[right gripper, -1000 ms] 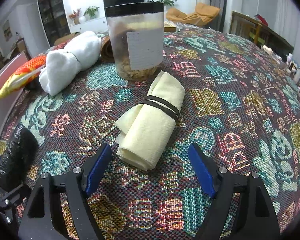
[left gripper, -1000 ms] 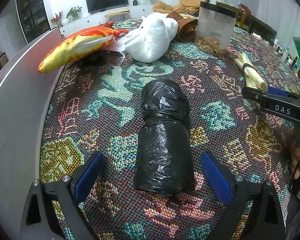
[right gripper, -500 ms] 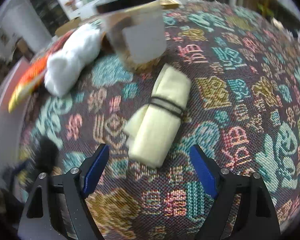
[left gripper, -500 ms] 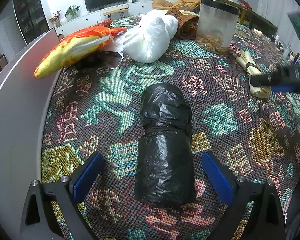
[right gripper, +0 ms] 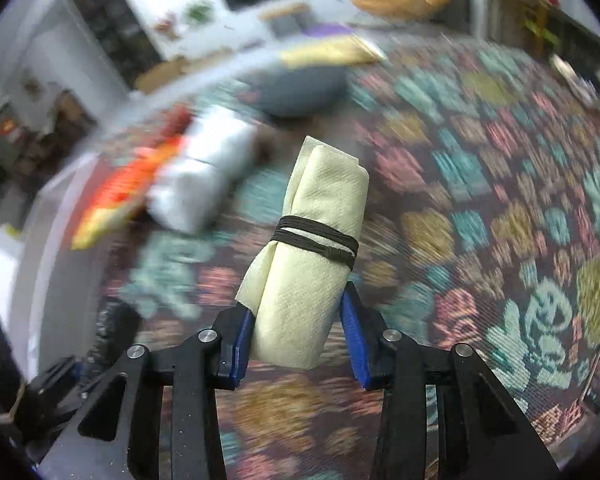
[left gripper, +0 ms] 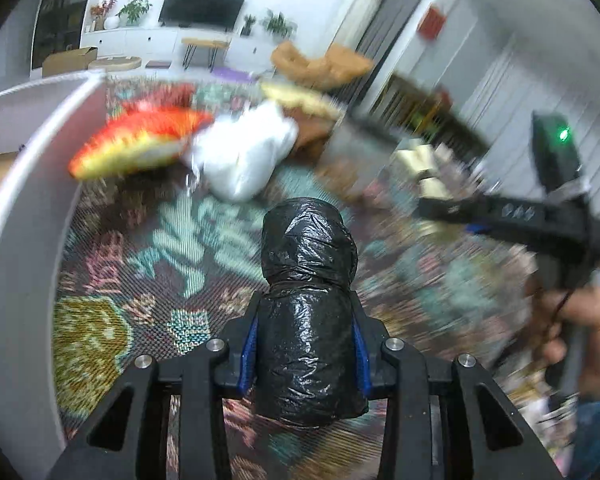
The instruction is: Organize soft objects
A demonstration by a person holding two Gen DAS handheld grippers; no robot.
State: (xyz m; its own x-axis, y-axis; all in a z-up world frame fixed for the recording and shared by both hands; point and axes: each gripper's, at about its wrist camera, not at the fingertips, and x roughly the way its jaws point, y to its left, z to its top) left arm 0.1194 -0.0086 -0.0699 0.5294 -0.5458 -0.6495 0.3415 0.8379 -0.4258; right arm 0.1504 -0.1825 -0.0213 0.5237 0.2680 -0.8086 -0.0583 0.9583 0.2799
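My left gripper [left gripper: 305,354] is shut on a black plastic-wrapped roll [left gripper: 308,280] and holds it lifted over the patterned cloth [left gripper: 148,248]. My right gripper [right gripper: 298,340] is shut on a pale yellow rolled cloth [right gripper: 312,248] tied with a dark band, also lifted. The right gripper and the hand holding it show at the right of the left wrist view [left gripper: 520,220]. An orange-yellow fish plush [left gripper: 136,140] and a white soft bundle [left gripper: 244,156] lie at the back left. Both views are blurred by motion.
A clear plastic jar [left gripper: 360,152] stands behind the white bundle, with a brown rolled item [left gripper: 312,132] beside it. A grey raised edge [left gripper: 16,240] borders the surface on the left. The patterned cloth stretches wide to the right [right gripper: 500,200].
Both grippers closed from open: the left onto the black roll, the right onto the yellow rolled cloth. Both items have been raised off the cloth, and the cameras are moving.
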